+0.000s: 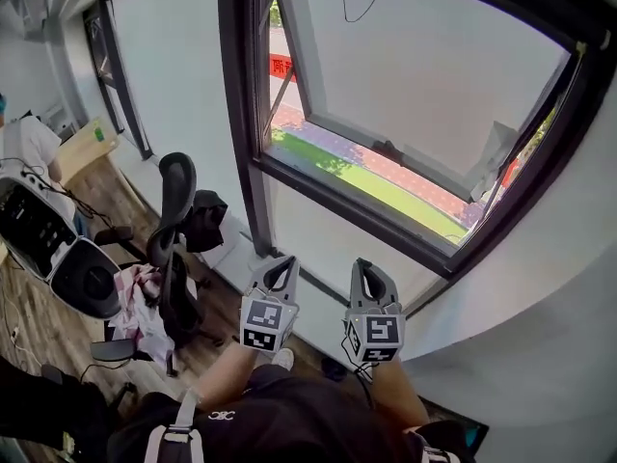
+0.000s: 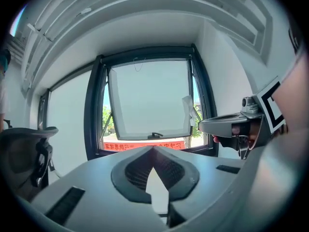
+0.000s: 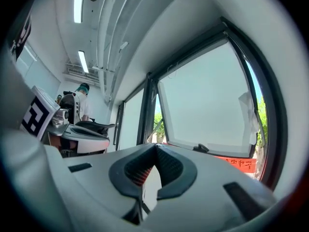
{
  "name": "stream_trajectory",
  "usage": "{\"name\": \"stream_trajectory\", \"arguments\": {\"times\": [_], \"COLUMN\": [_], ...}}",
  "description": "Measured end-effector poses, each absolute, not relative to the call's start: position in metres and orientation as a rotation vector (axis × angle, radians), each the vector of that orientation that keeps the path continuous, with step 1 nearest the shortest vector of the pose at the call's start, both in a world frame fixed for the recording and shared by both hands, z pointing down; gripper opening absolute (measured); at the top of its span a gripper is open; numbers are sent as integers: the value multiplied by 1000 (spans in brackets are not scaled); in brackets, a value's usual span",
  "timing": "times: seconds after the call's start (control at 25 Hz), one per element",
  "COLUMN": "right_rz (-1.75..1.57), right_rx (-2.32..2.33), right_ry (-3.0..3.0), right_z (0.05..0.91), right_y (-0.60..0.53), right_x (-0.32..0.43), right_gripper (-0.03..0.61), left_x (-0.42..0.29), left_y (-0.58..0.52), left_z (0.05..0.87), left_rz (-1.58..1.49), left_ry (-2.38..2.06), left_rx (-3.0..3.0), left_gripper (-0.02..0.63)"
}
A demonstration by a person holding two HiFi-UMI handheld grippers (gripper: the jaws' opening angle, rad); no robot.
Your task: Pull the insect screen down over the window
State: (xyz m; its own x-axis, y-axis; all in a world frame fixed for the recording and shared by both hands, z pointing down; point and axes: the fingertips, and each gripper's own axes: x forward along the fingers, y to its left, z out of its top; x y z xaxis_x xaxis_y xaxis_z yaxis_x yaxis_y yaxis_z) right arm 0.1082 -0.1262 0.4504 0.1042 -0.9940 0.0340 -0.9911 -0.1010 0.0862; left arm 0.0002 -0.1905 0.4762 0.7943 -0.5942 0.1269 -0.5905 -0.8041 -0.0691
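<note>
The dark-framed window (image 1: 253, 114) fills the wall ahead, and its white sash (image 1: 415, 75) is tilted outward with a black handle (image 1: 388, 150) on the lower rail. From the top of the frame hangs a thin cord (image 1: 359, 10); I see no screen drawn across the opening. My left gripper (image 1: 286, 261) and right gripper (image 1: 362, 264) are side by side below the sill, both shut and empty, pointing at the window. In the left gripper view the shut jaws (image 2: 153, 149) aim at the sash handle (image 2: 155, 135). The right gripper view has the shut jaws (image 3: 155, 146) below the sash (image 3: 207, 105).
A black office chair (image 1: 174, 239) with clothes (image 1: 135, 292) on it stands at the left on the wooden floor. Further left are a black and white machine (image 1: 58, 249) and a person (image 1: 29, 148). White wall (image 1: 549, 287) flanks the window on the right.
</note>
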Motion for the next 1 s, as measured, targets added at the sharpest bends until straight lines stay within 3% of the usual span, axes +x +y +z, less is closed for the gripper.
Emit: {"name": "stream_trajectory", "arguments": {"times": [0.48,1.0], "right_rz": [10,-58], "right_rx": [2518,2600], "right_ry": [-1718,-1586], "right_z": [453,432], "right_y": [-184,-190], "right_x": [178,221], "right_gripper": [5,5], "left_x": [94,162], "left_y": [-282,-293], "left_z": [468,459], "left_rz": [-207,-173], "left_ry": [562,291], "left_rx": [-3046,-3075], "left_gripper": [0,0]}}
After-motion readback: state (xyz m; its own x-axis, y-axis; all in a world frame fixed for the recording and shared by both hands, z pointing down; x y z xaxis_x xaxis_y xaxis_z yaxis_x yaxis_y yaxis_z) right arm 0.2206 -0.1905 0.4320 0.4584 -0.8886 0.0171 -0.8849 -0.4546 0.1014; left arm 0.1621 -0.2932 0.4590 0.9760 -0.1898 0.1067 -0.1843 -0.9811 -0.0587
